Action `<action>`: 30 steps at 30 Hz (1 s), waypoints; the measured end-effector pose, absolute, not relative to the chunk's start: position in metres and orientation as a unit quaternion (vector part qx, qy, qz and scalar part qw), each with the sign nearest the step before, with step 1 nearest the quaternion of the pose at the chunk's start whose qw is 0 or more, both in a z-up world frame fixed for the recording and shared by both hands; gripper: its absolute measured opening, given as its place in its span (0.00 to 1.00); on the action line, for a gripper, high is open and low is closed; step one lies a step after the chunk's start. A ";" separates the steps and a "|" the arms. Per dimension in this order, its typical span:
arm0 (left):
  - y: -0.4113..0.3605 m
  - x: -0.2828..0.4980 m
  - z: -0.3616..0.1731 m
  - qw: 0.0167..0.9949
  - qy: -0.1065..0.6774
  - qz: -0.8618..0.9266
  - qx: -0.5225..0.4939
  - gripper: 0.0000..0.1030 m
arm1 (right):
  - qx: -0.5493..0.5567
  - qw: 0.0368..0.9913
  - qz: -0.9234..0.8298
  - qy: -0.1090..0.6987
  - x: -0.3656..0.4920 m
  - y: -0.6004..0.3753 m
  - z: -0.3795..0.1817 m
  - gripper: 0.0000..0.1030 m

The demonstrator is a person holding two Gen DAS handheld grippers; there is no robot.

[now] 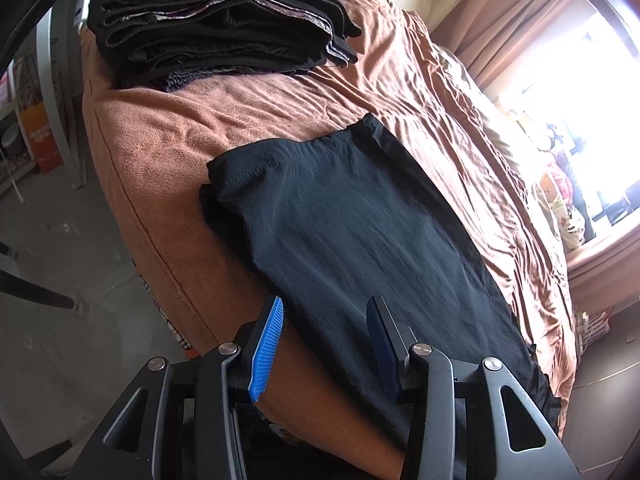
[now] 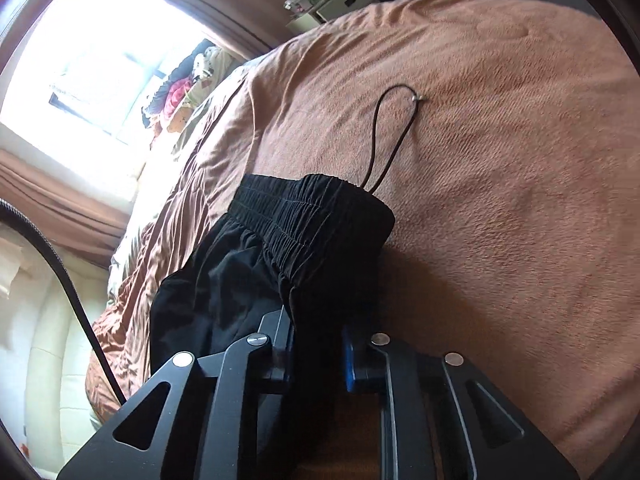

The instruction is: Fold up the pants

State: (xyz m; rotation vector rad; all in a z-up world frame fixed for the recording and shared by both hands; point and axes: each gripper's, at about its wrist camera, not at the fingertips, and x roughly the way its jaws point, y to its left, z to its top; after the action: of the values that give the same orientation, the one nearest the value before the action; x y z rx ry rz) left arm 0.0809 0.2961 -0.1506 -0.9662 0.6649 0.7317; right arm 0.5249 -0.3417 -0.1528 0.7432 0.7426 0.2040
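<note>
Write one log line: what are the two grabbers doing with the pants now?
left gripper: open over pants | right gripper: shut on waistband | bed

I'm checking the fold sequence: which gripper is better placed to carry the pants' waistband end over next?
Right. The right gripper is shut on the pants by the waistband; the left gripper stands open over flat fabric.

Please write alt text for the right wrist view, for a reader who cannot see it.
The right gripper is closed on the black pants just below their elastic waistband, on a brown blanket. A thin black drawstring loops from the waistband onto the blanket; a bright window is at upper left.
</note>
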 end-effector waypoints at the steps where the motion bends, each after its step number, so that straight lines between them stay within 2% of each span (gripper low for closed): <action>1: 0.295 0.083 -0.152 0.771 0.308 0.335 -0.446 0.45 | 0.352 0.864 0.089 0.348 0.515 -0.345 -0.149 0.13; 8: 0.295 0.088 -0.163 0.770 0.315 0.324 -0.450 0.45 | 0.367 0.862 0.061 0.343 0.456 -0.364 -0.150 0.13; 14: 0.296 0.082 -0.164 0.770 0.309 0.319 -0.457 0.45 | 0.386 0.841 0.063 0.375 0.435 -0.371 -0.153 0.19; 20: 0.294 0.073 -0.160 0.774 0.293 0.312 -0.466 0.45 | 0.297 0.884 0.073 0.354 0.405 -0.360 -0.109 0.20; 22: 0.294 0.071 -0.160 0.775 0.290 0.307 -0.470 0.45 | 0.276 0.891 0.088 0.350 0.401 -0.352 -0.098 0.33; 24: 0.293 0.070 -0.161 0.776 0.290 0.302 -0.472 0.45 | 0.251 0.902 0.103 0.338 0.398 -0.340 -0.084 0.52; 26: 0.292 0.069 -0.162 0.775 0.291 0.299 -0.474 0.45 | 0.223 0.910 0.115 0.331 0.398 -0.327 -0.074 0.57; 30: 0.294 0.065 -0.163 0.774 0.285 0.299 -0.479 0.45 | 0.187 0.910 0.155 0.337 0.406 -0.295 -0.064 0.59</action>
State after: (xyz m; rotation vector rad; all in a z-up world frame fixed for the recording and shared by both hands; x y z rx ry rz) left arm 0.0654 0.2940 -0.1631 -1.0381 0.6182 0.6476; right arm 0.4059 -0.2945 -0.0639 0.3856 0.6955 0.3191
